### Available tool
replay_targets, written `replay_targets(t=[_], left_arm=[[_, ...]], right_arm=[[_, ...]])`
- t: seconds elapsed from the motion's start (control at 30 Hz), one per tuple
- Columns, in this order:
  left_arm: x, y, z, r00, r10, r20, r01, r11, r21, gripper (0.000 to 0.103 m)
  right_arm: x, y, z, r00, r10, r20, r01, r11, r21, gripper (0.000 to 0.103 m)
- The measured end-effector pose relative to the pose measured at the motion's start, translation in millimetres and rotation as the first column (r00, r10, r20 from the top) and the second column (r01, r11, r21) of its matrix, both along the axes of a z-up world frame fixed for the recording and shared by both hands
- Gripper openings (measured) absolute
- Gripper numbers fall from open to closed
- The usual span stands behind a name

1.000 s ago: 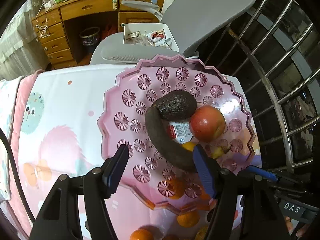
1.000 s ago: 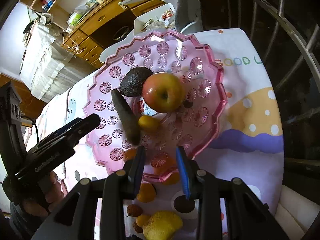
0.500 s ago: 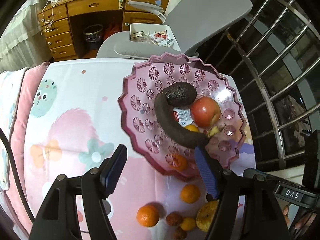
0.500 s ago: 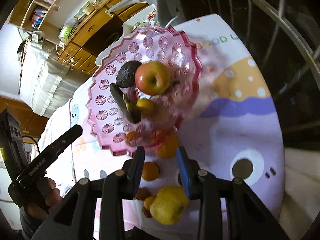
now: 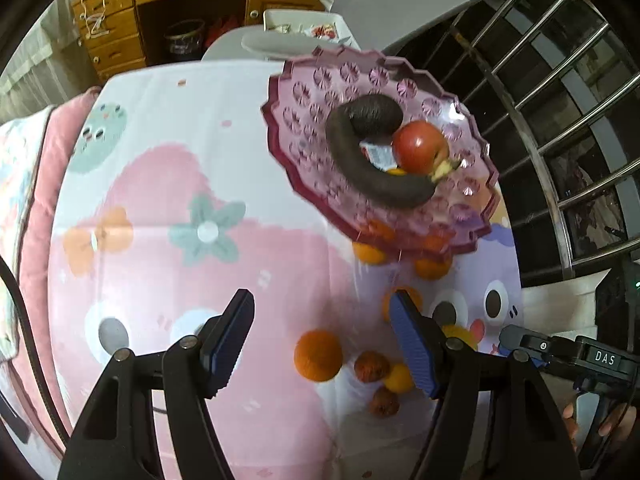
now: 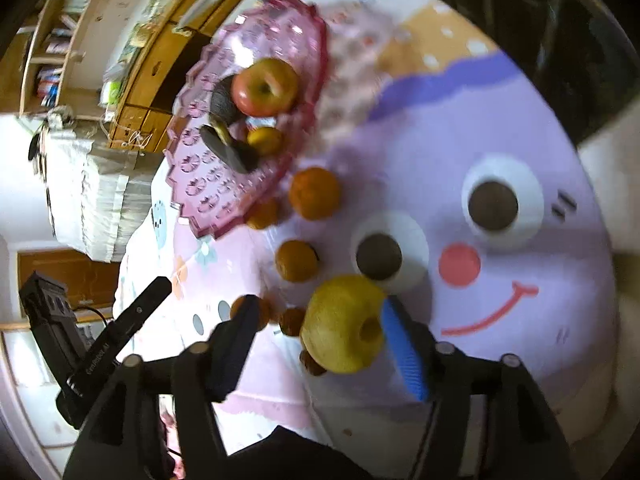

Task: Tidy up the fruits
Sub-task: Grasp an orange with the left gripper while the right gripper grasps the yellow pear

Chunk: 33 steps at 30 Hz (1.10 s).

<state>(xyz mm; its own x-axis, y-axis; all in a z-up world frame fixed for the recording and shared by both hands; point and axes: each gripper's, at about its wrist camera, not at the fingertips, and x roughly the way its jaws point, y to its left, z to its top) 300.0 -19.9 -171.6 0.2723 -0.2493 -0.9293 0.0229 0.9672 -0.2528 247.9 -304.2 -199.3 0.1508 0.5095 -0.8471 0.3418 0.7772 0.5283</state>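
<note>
yellow apple (image 6: 347, 326) dimple facing right gripper (image 6: 320, 344)

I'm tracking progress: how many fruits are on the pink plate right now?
4: avocado farthest, blackened banana curving below it, red apple on the right, small orange fruit tucked between banana and apple. Smaller ones may be hidden.

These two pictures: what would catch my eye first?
Probably the pink scalloped plate at the cloth's far side, holding a red apple, an avocado and a blackened banana. In the right view, a big yellow fruit sits between the open right tongs, with oranges nearby.
</note>
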Motion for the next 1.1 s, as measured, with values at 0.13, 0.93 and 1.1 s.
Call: replay_targets(t=[0.13, 0.93, 1.1], left_arm=[[-4, -2, -14, 0.999, 0.000, -0.042, 0.000, 1.000, 0.007, 0.069], [-25, -14, -90, 0.980, -0.005, -0.199, 0.013, 0.999, 0.038, 0.054], [-22, -13, -94, 0.980, -0.012, -0.198, 0.018, 0.999, 0.030, 0.049]], right_arm=[[-12, -4, -20, 0.993, -0.081, -0.085, 0.088, 0.992, 0.087, 0.074], [-19, 17, -70, 0.911, -0.239, -0.335, 0.272, 0.961, 0.055, 0.077], [-13, 17, -69, 0.907, -0.240, -0.347, 0.262, 0.965, 0.018, 0.077]])
